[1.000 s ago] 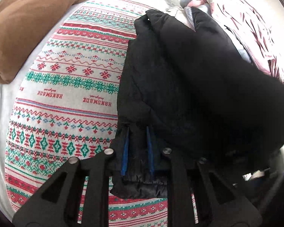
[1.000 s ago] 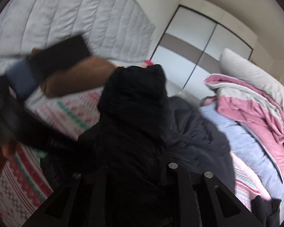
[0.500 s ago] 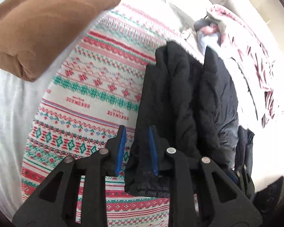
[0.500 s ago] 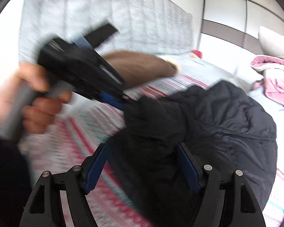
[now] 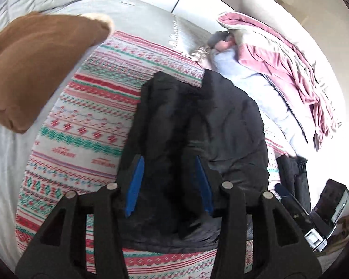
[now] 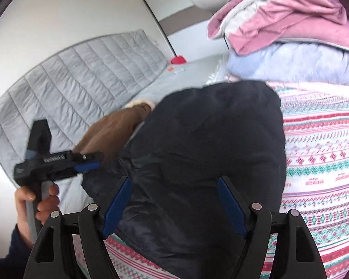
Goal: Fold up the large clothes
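Observation:
A black padded jacket [image 5: 197,127] lies folded on the red, green and white patterned blanket [image 5: 86,127]. My left gripper [image 5: 168,158] hovers over the jacket's near end. Its jaws are opening, and the blue pads [image 5: 135,186] stand apart from the fabric below them. In the right wrist view the same jacket [image 6: 209,139] fills the middle, with my right gripper [image 6: 174,178] open wide above it and holding nothing. That view also shows the left gripper [image 6: 95,160], held by a hand [image 6: 37,200], at the jacket's left edge.
A brown cushion [image 5: 35,69] lies left of the jacket. Pink and lilac bedding [image 5: 279,69] is piled on the right. A grey quilted headboard [image 6: 81,81] stands behind. A black device [image 5: 330,200] and a dark bundle [image 5: 290,174] sit at the bed's right edge.
The left gripper let go of the jacket's hem, rose and spread its jaws. The right gripper released the jacket, opened wide and swung sideways with a roll. The jacket now rests folded.

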Action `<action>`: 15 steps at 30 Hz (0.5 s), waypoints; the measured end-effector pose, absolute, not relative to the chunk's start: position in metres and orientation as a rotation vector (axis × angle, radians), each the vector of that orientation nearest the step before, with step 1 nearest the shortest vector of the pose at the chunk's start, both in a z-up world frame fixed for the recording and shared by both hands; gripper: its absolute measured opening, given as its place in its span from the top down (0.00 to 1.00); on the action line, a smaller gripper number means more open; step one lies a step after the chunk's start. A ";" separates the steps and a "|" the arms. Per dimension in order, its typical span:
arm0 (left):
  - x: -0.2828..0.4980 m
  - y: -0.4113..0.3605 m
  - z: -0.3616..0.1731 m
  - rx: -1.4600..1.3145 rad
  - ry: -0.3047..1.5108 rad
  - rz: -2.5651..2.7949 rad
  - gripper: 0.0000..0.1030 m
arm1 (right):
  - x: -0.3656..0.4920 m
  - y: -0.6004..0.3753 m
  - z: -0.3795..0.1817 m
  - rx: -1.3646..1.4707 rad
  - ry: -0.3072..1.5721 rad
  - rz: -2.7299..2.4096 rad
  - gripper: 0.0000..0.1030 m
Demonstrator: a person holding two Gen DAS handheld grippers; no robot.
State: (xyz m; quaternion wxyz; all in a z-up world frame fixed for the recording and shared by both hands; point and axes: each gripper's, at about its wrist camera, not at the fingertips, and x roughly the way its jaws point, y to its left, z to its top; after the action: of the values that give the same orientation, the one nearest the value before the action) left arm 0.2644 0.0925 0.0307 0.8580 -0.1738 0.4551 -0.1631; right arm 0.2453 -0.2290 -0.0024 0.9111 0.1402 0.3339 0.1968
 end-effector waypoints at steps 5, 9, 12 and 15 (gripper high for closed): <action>0.264 0.073 0.042 -0.319 0.926 -0.343 0.54 | 0.252 -0.195 -0.027 0.264 0.768 0.479 0.27; 0.262 0.061 0.055 -0.254 0.872 -0.333 0.54 | 0.249 -0.159 -0.047 0.091 0.822 0.467 0.27; 0.262 0.048 0.062 -0.194 0.840 -0.329 0.54 | 0.246 -0.139 -0.064 -0.017 0.864 0.446 0.27; 0.264 0.034 0.065 -0.154 0.821 -0.329 0.54 | 0.243 -0.124 -0.076 -0.089 0.890 0.444 0.27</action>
State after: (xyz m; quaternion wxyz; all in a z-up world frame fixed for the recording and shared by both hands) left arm 0.2641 0.0341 0.0655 0.9010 -0.0743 0.3967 -0.1590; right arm 0.2430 -0.1244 -0.0765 0.8780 -0.0429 0.4265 0.2130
